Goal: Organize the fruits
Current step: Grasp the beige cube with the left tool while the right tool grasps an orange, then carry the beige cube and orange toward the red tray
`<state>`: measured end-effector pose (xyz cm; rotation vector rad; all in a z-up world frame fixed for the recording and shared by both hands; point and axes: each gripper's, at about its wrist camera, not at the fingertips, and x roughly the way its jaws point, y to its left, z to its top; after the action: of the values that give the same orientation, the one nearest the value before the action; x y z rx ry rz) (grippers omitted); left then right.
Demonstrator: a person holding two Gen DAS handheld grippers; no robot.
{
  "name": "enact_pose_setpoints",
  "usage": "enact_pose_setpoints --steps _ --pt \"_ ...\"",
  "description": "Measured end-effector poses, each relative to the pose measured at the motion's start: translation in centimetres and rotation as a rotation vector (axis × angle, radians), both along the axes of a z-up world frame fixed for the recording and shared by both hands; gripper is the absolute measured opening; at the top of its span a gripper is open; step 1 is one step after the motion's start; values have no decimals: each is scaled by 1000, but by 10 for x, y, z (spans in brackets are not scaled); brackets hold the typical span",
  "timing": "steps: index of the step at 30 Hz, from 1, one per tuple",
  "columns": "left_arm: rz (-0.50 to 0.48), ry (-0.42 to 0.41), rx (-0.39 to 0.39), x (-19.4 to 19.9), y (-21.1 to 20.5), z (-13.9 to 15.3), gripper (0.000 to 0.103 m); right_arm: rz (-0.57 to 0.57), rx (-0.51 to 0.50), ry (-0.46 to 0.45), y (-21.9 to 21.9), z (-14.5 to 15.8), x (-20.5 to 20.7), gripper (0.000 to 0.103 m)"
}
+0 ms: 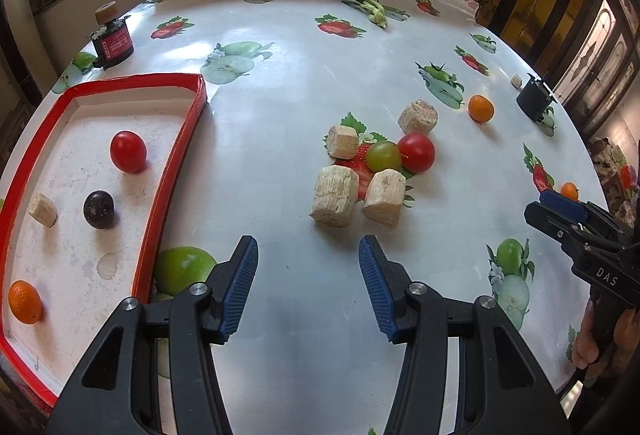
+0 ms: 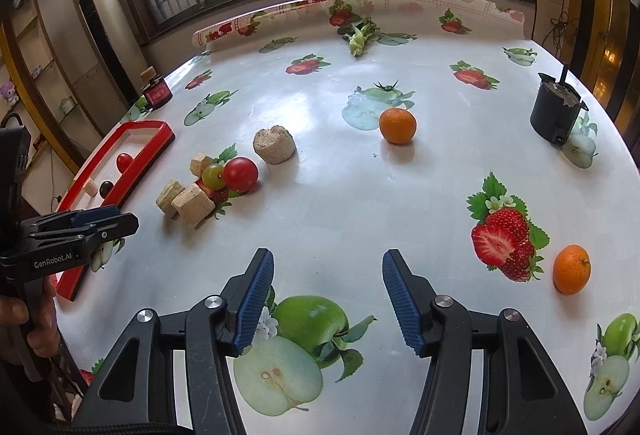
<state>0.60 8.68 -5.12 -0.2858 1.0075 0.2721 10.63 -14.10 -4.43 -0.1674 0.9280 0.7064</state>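
A red-rimmed tray (image 1: pixel 172 171) at the left holds a red tomato (image 1: pixel 128 151), a dark grape (image 1: pixel 98 209), a small orange (image 1: pixel 25 301) and a beige block (image 1: pixel 42 210). On the table a green grape (image 1: pixel 383 156) and a red tomato (image 1: pixel 416 152) lie among several beige blocks (image 1: pixel 334 195). Two small oranges lie apart, one further out (image 2: pixel 397 126) and one near the right edge (image 2: pixel 571 269). My left gripper (image 1: pixel 308 259) is open and empty above the table, short of the blocks. My right gripper (image 2: pixel 328 275) is open and empty.
The tray also shows in the right wrist view (image 2: pixel 148 151). A black cup (image 2: pixel 557 113) stands at the far right. A dark jar with a cork (image 1: pixel 112 43) stands behind the tray. A green vegetable (image 1: pixel 368 5) lies at the far edge. The tablecloth has printed fruit.
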Motion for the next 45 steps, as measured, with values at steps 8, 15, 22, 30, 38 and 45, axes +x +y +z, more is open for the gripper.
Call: enact_pose_setpoints --steps 8,15,22,30,38,45 --pt "-31 20 -11 26 6 -12 51 -20 -9 -5 14 -3 32 59" --pt "-65 28 1 47 6 -21 45 -81 -47 -15 25 -12 81 59" --pt "-102 4 25 53 4 -22 29 -120 -66 -16 41 -29 119 55" --pt "-108 -25 4 45 5 -19 29 -126 -71 -47 44 -30 127 34" --pt "-82 -62 -9 27 8 -4 29 -72 -30 -43 39 -16 85 34" --pt "-57 -84 0 9 8 7 29 -10 4 -47 44 -3 44 34"
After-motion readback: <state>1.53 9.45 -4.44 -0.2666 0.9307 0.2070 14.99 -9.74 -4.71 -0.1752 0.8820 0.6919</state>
